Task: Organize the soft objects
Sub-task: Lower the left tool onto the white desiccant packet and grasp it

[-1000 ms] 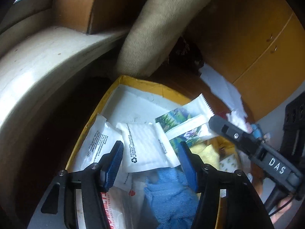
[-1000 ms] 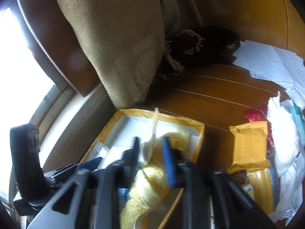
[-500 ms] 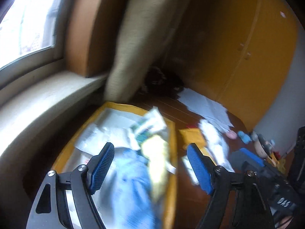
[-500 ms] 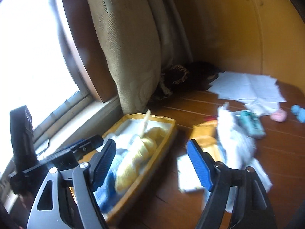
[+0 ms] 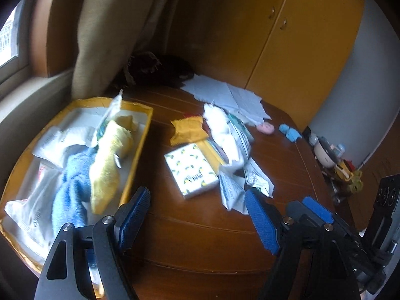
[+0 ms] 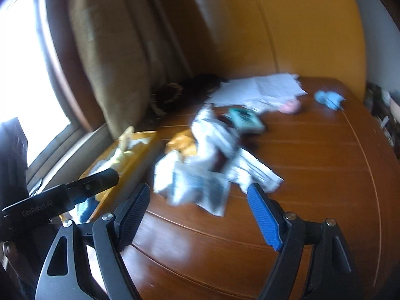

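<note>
A yellow box [image 5: 140,150] stands at the left of the wooden table. In it lie a yellow cloth [image 5: 110,155], a blue towel [image 5: 72,185] and several white packets [image 5: 50,137]. A pile of soft packs lies mid-table: a lemon-print tissue pack [image 5: 191,168], an orange pouch [image 5: 188,130] and white wraps [image 5: 225,132]. My left gripper [image 5: 197,211] is open and empty, above the table beside the box. My right gripper [image 6: 198,206] is open and empty, in front of the blurred pile [image 6: 212,155]. The box also shows in the right wrist view [image 6: 135,157].
Loose papers [image 5: 225,95], a pink item [image 5: 266,128] and a blue item [image 5: 290,132] lie at the table's far side. A cushion [image 5: 105,32] and a dark fringed cloth [image 5: 160,70] lean at the back. Yellow cabinets [image 5: 300,37] stand behind. Clutter [image 5: 332,157] sits at the right.
My right gripper let go of the yellow cloth into the box and opened. Both grippers drew back and up from the box and turned right toward the pile.
</note>
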Tool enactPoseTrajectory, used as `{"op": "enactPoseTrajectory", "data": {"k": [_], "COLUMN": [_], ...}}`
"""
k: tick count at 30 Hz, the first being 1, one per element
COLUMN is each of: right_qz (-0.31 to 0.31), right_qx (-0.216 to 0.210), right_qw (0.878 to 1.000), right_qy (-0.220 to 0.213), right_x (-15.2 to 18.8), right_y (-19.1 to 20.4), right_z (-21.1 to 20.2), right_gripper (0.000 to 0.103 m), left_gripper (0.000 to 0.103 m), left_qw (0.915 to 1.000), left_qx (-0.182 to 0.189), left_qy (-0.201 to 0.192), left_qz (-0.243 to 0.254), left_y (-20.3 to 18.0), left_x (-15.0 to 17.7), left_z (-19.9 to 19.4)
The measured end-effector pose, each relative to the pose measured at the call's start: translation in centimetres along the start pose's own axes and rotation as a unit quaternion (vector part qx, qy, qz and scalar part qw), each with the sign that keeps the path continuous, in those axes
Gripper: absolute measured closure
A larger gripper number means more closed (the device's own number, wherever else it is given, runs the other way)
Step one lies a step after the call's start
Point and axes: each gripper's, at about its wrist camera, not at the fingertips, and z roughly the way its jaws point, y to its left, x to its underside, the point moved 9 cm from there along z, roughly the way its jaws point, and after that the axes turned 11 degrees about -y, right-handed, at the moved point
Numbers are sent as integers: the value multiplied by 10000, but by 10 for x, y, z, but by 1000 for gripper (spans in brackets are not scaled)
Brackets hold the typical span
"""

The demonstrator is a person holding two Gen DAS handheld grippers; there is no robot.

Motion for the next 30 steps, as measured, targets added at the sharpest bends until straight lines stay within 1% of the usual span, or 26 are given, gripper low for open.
{"op": "enactPoseTrajectory", "data": {"k": [2,5,10,13,15,17,18,19,20,21,23,24,25,26,28,29,30], "right_qz": [229,449,558,561,530,504,507,536,580,634,669,672,665,644,581,565,540], "right_qx": [-81,-239,-284,-250,-219,-182,-165,-150,-138,-136,-121,-99,-84,-65,-21,-11,-11], "right_qw": [9996,9984,9973,9969,9970,9972,9970,9966,9963,9958,9951,9949,9949,9950,9953,9952,9952], "right_qy": [120,241,378,482,524,531,557,600,624,653,719,742,751,758,777,795,814], "right_x": [5,9,9,9,10,9,10,11,12,12,13,13,13,12,10,9,8], "right_y": [-13,-23,-32,-38,-41,-46,-48,-51,-53,-55,-58,-60,-61,-62,-63,-63,-63], "right_z": [-2,-3,1,4,7,8,9,11,13,14,17,18,18,19,21,23,24], "right_gripper": [23,23,23,23,23,23,23,23,23,23,23,23,23,23,23,23,23], "left_gripper": [21,21,21,21,22,22,22,24,30,33,42,44,47,53,63,65,70], "left_qw": [9999,9996,9986,9978,9975,9977,9979,9977,9972,9966,9953,9947,9941,9934,9922,9918,9916], "left_qx": [-1,69,45,110,157,62,83,98,50,55,68,55,69,108,181,228,273], "left_qy": [90,252,508,645,676,652,621,629,689,759,907,971,1047,1118,1232,1256,1266], "left_qz": [95,111,142,121,141,161,177,236,271,299,345,338,289,224,106,35,-13], "left_y": [-7,-13,-16,-20,-24,-26,-28,-31,-31,-33,-37,-37,-37,-37,-38,-38,-38], "left_x": [4,8,17,20,20,18,16,16,17,18,24,27,30,32,35,35,36], "left_z": [4,10,21,32,40,49,53,58,63,67,72,75,78,81,86,87,89]}}
